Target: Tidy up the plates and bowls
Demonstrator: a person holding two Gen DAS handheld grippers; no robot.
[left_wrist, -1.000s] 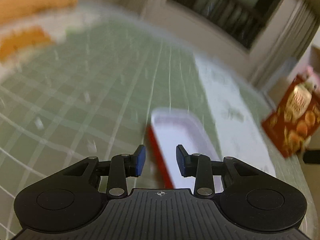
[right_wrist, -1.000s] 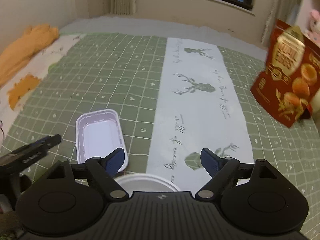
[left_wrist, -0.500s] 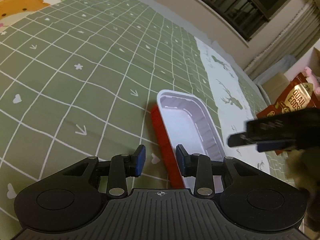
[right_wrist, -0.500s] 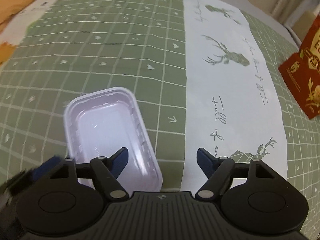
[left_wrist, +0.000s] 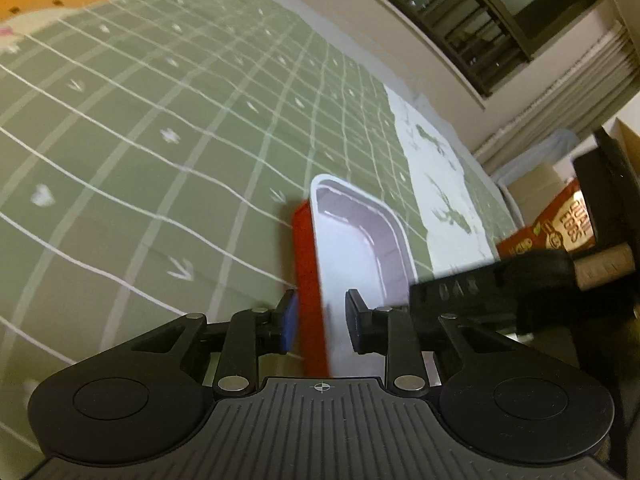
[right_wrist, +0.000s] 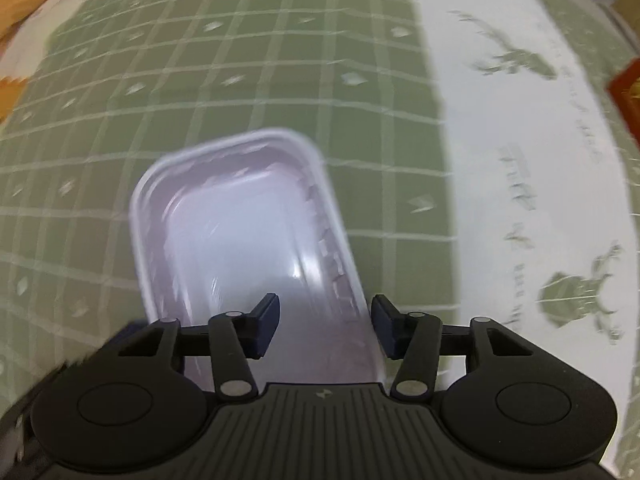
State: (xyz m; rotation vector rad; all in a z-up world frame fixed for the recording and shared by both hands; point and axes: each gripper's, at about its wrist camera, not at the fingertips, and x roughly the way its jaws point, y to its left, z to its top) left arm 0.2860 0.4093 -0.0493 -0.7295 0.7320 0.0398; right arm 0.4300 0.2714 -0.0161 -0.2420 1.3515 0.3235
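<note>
Green checked bedspread (left_wrist: 168, 92) | tray (right_wrist: 248, 232) lies flat on it, red outside | left claw (left_wrist: 320, 322) closing astride its near-left wall, right claw (right_wrist: 325, 326) closing over its right rim, neither pressing yet | earlier: right claw stood high and wide, now low over tray.

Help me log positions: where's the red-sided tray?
In the left wrist view, the red-sided tray lies on the green checked cloth, left wall inside the closing left claw.

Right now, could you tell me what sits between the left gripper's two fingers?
The red outer wall of the rectangular tray, as the left gripper jaws close around it; the left wrist view shows this.
</note>
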